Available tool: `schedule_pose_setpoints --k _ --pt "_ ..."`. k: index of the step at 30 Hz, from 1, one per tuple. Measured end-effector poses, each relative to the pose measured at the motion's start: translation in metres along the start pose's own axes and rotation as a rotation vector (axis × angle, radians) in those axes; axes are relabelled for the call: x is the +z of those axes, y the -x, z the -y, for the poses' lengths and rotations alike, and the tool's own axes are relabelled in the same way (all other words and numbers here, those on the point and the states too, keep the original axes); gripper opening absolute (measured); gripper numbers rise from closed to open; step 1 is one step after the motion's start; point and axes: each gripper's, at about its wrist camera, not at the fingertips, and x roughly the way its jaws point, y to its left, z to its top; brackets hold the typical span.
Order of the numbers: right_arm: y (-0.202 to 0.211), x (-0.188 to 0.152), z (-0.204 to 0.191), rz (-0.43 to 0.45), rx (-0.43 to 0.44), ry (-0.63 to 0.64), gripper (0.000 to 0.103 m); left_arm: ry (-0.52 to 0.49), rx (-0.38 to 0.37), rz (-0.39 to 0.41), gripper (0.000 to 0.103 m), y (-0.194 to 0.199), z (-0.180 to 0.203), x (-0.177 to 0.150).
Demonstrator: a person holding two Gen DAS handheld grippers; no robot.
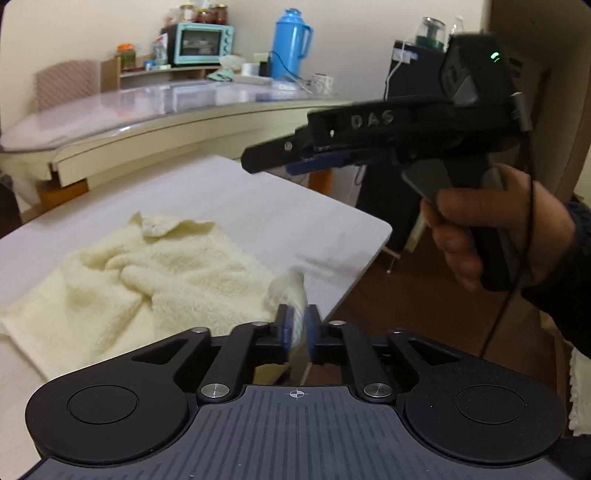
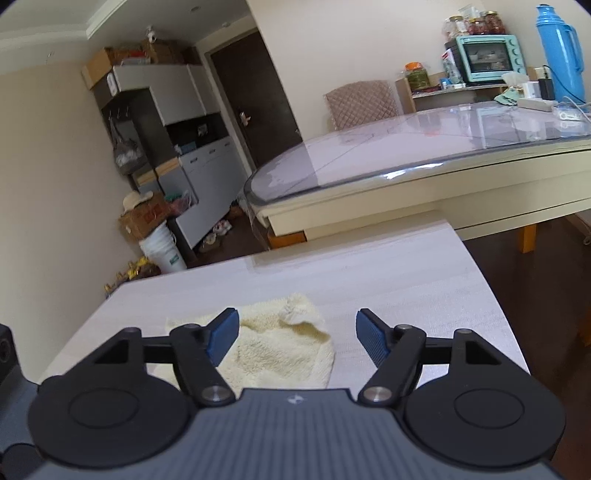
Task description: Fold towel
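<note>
Left tongs (image 1: 296,326) around towel (image 1: 155,273) corner, jars (image 1: 205,14) atop oven (image 1: 201,42)

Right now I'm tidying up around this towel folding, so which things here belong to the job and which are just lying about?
Belongs to the job:
- cream towel
- white table under it
- left tool, at a towel corner
- right tool, open above the towel

Just lying about:
- teal oven
- blue flask
- jars
- glass-topped table
</note>
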Motion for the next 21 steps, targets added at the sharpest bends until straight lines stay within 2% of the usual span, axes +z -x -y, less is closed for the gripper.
schedule_pose_setpoints --k 1,2,3,6,8,9,11,14,17,19,20,21 --pt "-0.006 0.001 -0.001 -0.011 -0.001 0.017 0.073 0.019 0.018 0.018 0.054 0.009 -0.007 0.0" --pt "-0.011 0.002 -0.003 -0.018 -0.003 0.037 0.073 0.038 0.071 0.043 0.054 0.023 -0.022 0.002" --pt "-0.018 0.002 -0.006 -0.028 -0.006 0.066 0.073 0.044 0.092 0.05 0.054 0.027 -0.027 0.004" --pt "-0.038 0.004 -0.014 -0.058 -0.02 0.154 0.072 0.079 0.249 0.061 0.053 0.042 -0.067 0.01" --pt "-0.054 0.003 -0.023 -0.083 -0.035 0.234 0.072 0.11 0.36 0.03 0.051 0.043 -0.109 0.009" --pt "-0.06 0.003 -0.026 -0.092 -0.044 0.265 0.071 0.125 0.378 0.017 0.05 0.041 -0.121 0.009" --pt "-0.07 0.003 -0.028 -0.108 -0.045 0.297 0.07 0.155 0.4 -0.009 0.042 0.035 -0.142 0.008" --pt "-0.078 0.003 -0.03 -0.12 -0.052 0.317 0.069 0.193 0.419 -0.047 0.04 0.019 -0.171 0.007" --pt "-0.082 0.001 -0.029 -0.131 -0.054 0.33 0.069 0.214 0.396 -0.068 0.035 0.006 -0.183 0.004" --pt "-0.085 0.001 -0.028 -0.141 -0.055 0.343 0.069 0.226 0.381 -0.071 0.021 0.001 -0.188 0.003" --pt "-0.087 0.0 -0.029 -0.148 -0.057 0.352 0.069 0.223 0.378 -0.07 0.018 0.002 -0.187 0.002" --pt "-0.089 -0.001 -0.029 -0.155 -0.059 0.361 0.068 0.22 0.376 -0.069 0.008 0.003 -0.187 0.002"
